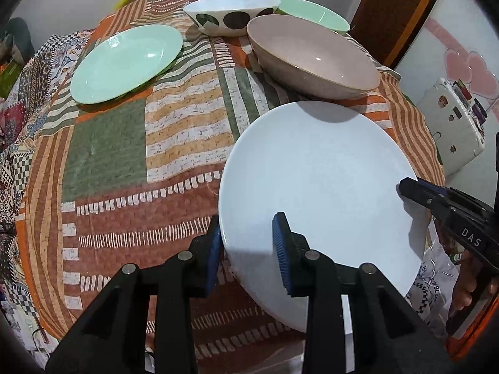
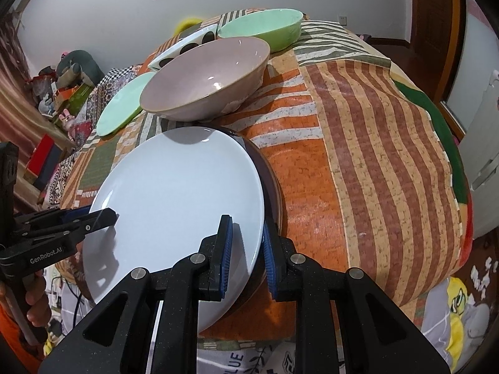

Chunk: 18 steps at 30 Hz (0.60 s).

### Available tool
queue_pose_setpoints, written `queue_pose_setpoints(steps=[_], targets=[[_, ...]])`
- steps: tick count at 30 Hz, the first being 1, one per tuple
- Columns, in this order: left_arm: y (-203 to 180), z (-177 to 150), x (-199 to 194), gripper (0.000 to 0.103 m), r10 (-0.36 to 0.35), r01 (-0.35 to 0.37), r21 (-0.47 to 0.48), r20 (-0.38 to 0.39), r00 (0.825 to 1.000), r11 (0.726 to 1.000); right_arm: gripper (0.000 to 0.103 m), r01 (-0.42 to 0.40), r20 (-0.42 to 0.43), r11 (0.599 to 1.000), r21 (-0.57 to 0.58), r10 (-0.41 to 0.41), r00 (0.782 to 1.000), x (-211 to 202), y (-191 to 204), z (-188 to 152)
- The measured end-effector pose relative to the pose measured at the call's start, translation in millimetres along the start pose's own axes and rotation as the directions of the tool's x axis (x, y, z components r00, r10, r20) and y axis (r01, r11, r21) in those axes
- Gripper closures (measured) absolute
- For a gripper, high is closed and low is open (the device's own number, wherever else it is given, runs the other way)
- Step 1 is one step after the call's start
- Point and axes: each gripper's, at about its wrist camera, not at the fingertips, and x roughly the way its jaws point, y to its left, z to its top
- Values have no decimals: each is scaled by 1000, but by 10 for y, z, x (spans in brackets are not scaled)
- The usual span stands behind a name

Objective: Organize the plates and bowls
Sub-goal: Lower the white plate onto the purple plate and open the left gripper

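Note:
A white plate (image 1: 321, 193) (image 2: 177, 199) lies at the near edge of the patterned cloth, on top of a dark brown plate (image 2: 272, 184). My left gripper (image 1: 248, 243) straddles its left rim with one pad either side, a gap showing. My right gripper (image 2: 244, 251) straddles the right rim of both plates in the same way; its tip shows at the right in the left wrist view (image 1: 411, 188). Behind stand a pink bowl (image 1: 312, 57) (image 2: 205, 78), a white bowl with dark spots (image 1: 232, 12), a green bowl (image 2: 265, 29) and a green plate (image 1: 124, 64).
The striped cloth (image 2: 368, 143) drops away at the right and near edges. A white appliance (image 1: 452, 124) stands to the right. Cluttered boxes and toys (image 2: 59, 84) lie at the far left.

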Motion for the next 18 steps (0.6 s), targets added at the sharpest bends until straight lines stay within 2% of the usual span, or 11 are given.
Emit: queue_pose_setpoints(steps=[10,15,18], targets=[[13,33,47,70,-11,11,-16,-5,1000,1000,86,17,8,1000,-16,-17,1000,5,5,31],[-63,24,29,71,45,-45,29,6,999,999,85,32,5,999,-42,-32,999,4,55,39],[-72,28,0,71,45,-45,39,12,999,998,85,53,10,997,-53,-52,999,-5,64,50]])
